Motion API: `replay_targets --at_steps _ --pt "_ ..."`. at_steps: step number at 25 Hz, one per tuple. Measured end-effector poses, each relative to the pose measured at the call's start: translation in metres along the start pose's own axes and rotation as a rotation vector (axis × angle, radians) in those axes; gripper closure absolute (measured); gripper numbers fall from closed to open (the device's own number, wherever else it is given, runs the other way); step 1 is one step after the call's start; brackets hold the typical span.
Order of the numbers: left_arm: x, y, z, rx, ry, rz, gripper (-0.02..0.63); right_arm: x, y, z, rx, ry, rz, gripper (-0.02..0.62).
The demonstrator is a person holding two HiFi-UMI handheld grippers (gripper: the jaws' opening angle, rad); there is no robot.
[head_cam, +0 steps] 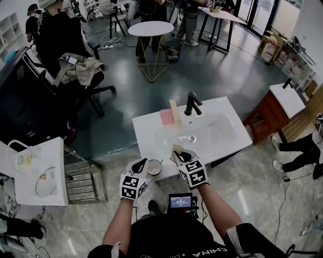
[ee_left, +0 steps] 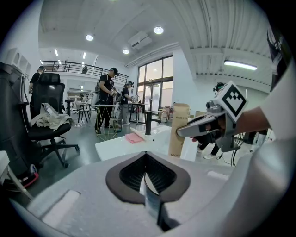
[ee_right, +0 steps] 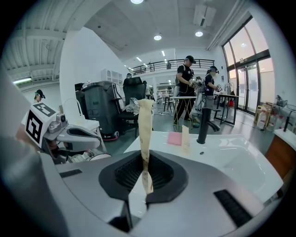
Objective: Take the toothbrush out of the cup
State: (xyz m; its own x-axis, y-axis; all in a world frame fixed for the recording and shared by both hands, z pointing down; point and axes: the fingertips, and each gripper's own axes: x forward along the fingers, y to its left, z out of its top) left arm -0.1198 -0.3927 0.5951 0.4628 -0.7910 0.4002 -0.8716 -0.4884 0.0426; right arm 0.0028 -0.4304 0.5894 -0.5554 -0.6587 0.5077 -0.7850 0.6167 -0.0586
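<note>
The right tool point(ee_right: 146, 179) is clamped on a flat, tan cardboard toothbrush pack point(ee_right: 144, 125), held upright outside the round white cup point(head_cam: 154, 168), just beside it. The left tool point(ee_left: 149, 187) pinches the cup's thin wall over the glossy white worktop point(head_cam: 151, 132).

A big open lab/test hall w/ mock bathroom sets is shown, not a home. A freestanding sink unit point(head_cam: 146, 126) w/ tap point(head_cam: 192, 103) is set mid-floor on bare grey flooring. A 2nd vanity point(head_cam: 285, 98) is seen at 3 o'clock and a white cabinet point(head_cam: 40, 176) at 8. Office chairs point(head_cam: 75, 75) are parked at 10, a round table point(head_cam: 151, 28) at 12, boxes point(head_cam: 270, 45) at 2. Cables point(head_cam: 282, 186) are strewn at 4. People point(head_cam: 189, 20) are gathered by a desk point(head_cam: 222, 15) at 1. In the gripper views a mezzanine rail point(ee_right: 175, 62), tall glazed doors point(ee_right: 245, 74) & ceiling spots point(ee_left: 158, 30) are seen.
</note>
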Motion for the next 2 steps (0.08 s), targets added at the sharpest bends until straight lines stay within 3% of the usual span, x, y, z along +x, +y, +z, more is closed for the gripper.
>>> replay_targets --at_steps 2 --pt "-0.0003 -0.0001 -0.0006 0.001 0.004 0.000 0.600 -0.0002 0.0002 -0.0002 0.001 0.002 0.001 0.557"
